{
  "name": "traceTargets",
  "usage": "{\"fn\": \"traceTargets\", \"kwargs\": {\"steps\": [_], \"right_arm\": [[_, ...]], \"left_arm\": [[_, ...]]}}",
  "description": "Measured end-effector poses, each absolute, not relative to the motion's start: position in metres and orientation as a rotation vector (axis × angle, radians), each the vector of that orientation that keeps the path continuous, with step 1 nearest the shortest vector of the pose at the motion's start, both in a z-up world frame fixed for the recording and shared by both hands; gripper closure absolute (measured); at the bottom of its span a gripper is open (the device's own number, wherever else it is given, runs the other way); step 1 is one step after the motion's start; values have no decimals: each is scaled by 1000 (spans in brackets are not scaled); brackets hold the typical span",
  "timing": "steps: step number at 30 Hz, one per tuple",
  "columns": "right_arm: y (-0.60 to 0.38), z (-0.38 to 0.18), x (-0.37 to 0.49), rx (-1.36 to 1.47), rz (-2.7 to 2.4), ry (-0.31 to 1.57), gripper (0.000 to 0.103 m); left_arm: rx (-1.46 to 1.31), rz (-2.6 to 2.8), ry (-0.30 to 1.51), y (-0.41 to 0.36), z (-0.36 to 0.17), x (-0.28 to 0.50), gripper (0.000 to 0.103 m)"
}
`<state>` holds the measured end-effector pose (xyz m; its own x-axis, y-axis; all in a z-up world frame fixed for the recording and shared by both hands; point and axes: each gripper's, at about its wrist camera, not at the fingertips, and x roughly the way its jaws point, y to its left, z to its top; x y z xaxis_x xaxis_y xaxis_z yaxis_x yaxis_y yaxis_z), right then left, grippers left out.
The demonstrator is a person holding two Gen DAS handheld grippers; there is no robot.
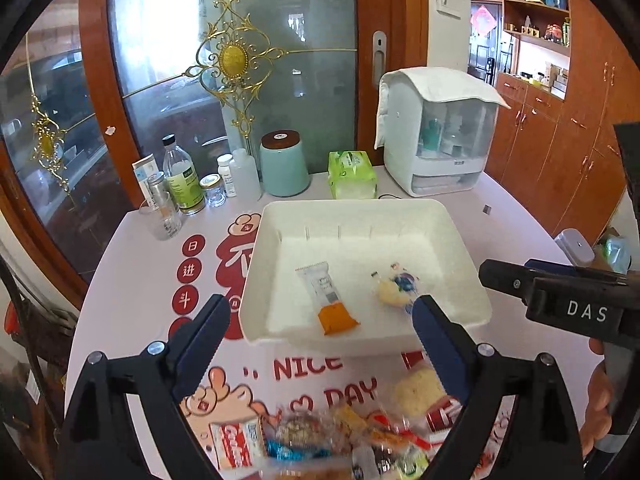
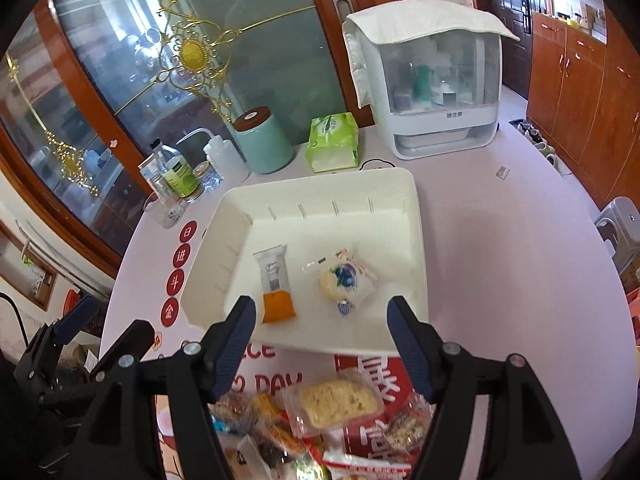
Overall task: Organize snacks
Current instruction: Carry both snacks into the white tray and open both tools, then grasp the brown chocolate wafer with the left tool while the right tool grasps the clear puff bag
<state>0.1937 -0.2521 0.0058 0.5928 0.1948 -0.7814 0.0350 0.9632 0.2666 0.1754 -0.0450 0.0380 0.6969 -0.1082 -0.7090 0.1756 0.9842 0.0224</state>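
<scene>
Both empty and wide open: left gripper (image 1: 320, 316), right gripper (image 2: 322, 320). Risk of dragging neighbours from crowded snack pile (image 2: 320, 420), or nudging tray (image 2: 416, 208).

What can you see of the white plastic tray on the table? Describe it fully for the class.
The white rectangular plastic tray sits flat on the pale printed table, upright, with raised walls, rounded corners and small ribs along its inner sides. It holds two wrapped snacks lying apart: a long white-and-orange packet on the left and a round clear-wrapped pastry beside it. Neither claw touches it.
</scene>
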Motion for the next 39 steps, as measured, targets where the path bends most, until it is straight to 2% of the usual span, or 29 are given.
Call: {"fn": "traceTargets", "kwargs": {"steps": [13, 19, 26, 33, 39], "right_arm": [[-235, 17, 98, 193, 198, 903, 34], [-223, 20, 56, 142, 222, 873, 34], [-212, 2, 32, 110, 124, 933, 34], [-205, -41, 21, 252, 39, 1067, 34], [-196, -87, 11, 354, -55, 1203, 34]], "left_arm": [[39, -98, 751, -10, 51, 76, 11], [-2, -117, 801, 31, 49, 52, 11], [27, -151, 835, 78, 38, 42, 11], [138, -265, 917, 113, -9, 40, 11], [228, -464, 1040, 103, -66, 34, 11]]}}
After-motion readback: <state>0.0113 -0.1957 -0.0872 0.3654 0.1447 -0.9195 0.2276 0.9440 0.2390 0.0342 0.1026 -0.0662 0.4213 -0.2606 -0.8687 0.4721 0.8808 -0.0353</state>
